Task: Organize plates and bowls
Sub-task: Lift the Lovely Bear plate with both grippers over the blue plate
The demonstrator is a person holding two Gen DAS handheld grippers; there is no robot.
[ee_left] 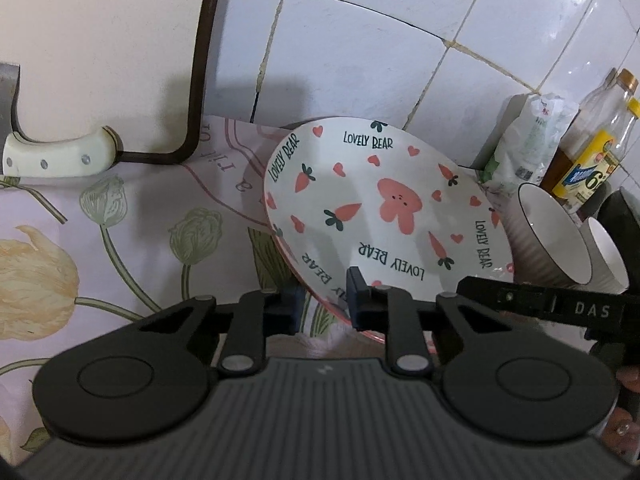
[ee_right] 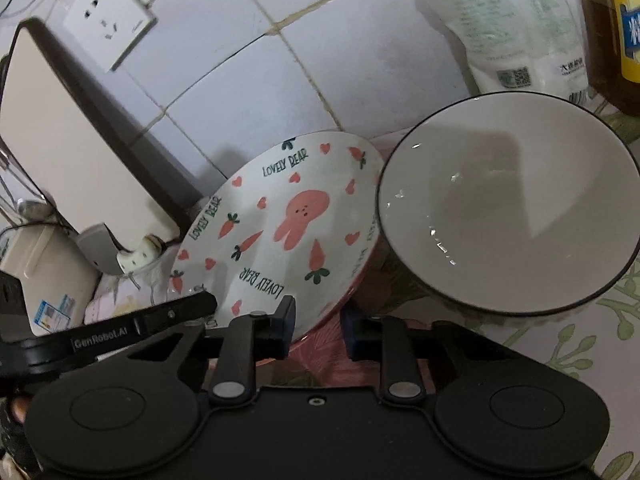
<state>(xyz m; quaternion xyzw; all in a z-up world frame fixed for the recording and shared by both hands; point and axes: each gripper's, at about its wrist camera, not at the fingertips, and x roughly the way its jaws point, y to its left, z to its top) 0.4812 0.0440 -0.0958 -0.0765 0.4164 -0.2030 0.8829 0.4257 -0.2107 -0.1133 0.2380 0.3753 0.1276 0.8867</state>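
Both tongs are clamped on the near rim of the "Lovely Bear" plate (ee_left: 384,204): L gripper (ee_left: 324,300) w/ one pad over the printed face and one under the rim, R gripper (ee_right: 318,330) likewise, just beside it on the same edge. Jaws are nearly closed, rim pinched between pads in both wrist views. No gap is seen betw pads and rim, though the under-pads are partly hidden.

Plate is seen tilted, near edge raised, far edge down toward the tiled wall (ee_left: 360,40); whether the far edge rests on the floral tablecloth (ee_left: 100,240) cannot be told. Grey ribbed bowl (ee_right: 508,208) w/ dark rim is tipped on its side just R of the plate, prob touching its edge; a 2nd like bowl (ee_left: 608,256) is glimpsed behind it in L view.

Handling, judged: glazed ceramic, stiff, fairly heavy for a thin-rim pinch, slick, chips easily. Rim is the only hold offered; two grips side by side should be kept level so the plate isn't twisted out. Bowls likely lighter, to be taken by the lip.

Further out: cutting board (ee_left: 100,40) leant on wall, cleaver handle (ee_left: 60,156) at its foot, wall socket (ee_right: 108,16), white pouch (ee_right: 516,24), oil bottle (ee_left: 592,152).
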